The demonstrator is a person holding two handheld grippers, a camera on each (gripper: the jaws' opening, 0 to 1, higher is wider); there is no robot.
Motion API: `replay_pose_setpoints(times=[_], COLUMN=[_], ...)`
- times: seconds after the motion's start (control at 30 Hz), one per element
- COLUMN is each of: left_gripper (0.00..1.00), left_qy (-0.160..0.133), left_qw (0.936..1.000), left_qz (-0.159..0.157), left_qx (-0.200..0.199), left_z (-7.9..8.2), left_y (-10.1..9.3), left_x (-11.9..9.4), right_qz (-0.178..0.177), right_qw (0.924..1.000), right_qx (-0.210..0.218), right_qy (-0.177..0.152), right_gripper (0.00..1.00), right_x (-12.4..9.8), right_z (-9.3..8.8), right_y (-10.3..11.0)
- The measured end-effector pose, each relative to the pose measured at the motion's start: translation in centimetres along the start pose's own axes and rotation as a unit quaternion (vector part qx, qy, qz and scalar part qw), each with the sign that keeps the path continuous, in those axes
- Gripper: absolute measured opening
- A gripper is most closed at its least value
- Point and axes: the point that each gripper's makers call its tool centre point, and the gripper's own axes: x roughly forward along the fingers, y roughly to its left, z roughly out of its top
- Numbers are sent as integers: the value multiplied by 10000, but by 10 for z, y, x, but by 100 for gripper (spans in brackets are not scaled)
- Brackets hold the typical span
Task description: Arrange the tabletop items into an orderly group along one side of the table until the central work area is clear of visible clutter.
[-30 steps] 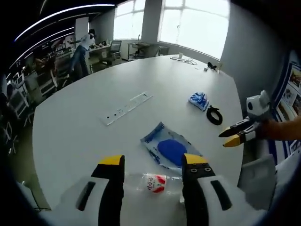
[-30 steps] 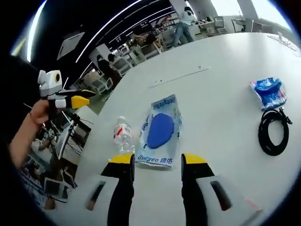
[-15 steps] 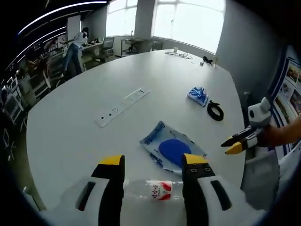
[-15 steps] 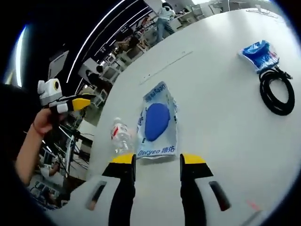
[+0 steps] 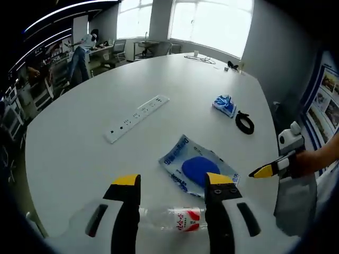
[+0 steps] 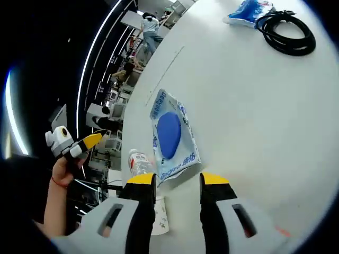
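Observation:
A clear water bottle point(image 5: 180, 218) with a red label lies on its side on the white table point(image 5: 79, 143), crosswise beyond the tips of my left gripper point(image 5: 173, 182), which is open and not touching it. Just past it lies a flat blue-and-white packet point(image 5: 198, 166). My right gripper point(image 5: 263, 171) hovers at the table's right edge, held by a hand. In the right gripper view, my right gripper point(image 6: 177, 180) is open above the packet point(image 6: 170, 136) and the bottle point(image 6: 139, 161), with the left gripper point(image 6: 87, 142) raised at the left.
A white power strip point(image 5: 136, 117) lies mid-table. A small blue bag point(image 5: 224, 104) and a black cable coil point(image 5: 244, 123) sit near the right edge, the same cable coil point(image 6: 286, 33) lying far from the packet. People and desks stand beyond the table.
Both views have shifted with the hands. The right gripper has dropped lower along the table's right edge and rolled. The left gripper has drawn back a little. Nothing on the table moved.

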Motion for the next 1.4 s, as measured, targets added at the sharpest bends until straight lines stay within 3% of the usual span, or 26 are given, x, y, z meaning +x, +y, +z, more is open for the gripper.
replay_pose_setpoints(times=[0.2, 0.33, 1.0, 1.4], left_gripper=[48, 48, 47, 46], left_qy=[-2, 15, 73, 210], left_qw=[10000, 10000, 9999, 9993], left_qz=[-39, -51, -150, -249], left_qx=[19, 17, 12, 155], left_z=[1, 0, -7, -15], left_y=[3, 5, 11, 16], left_x=[6, 9, 24, 36], right_qz=[260, 251, 210, 99], right_qw=[9937, 9945, 9855, 9796], right_qx=[1052, 994, 1625, 1887], right_qy=[-287, -200, -439, -691], right_gripper=[28, 26, 20, 8], right_x=[6, 9, 23, 29], right_z=[5, 1, -1, 4], right_y=[-1, -1, -15, -24])
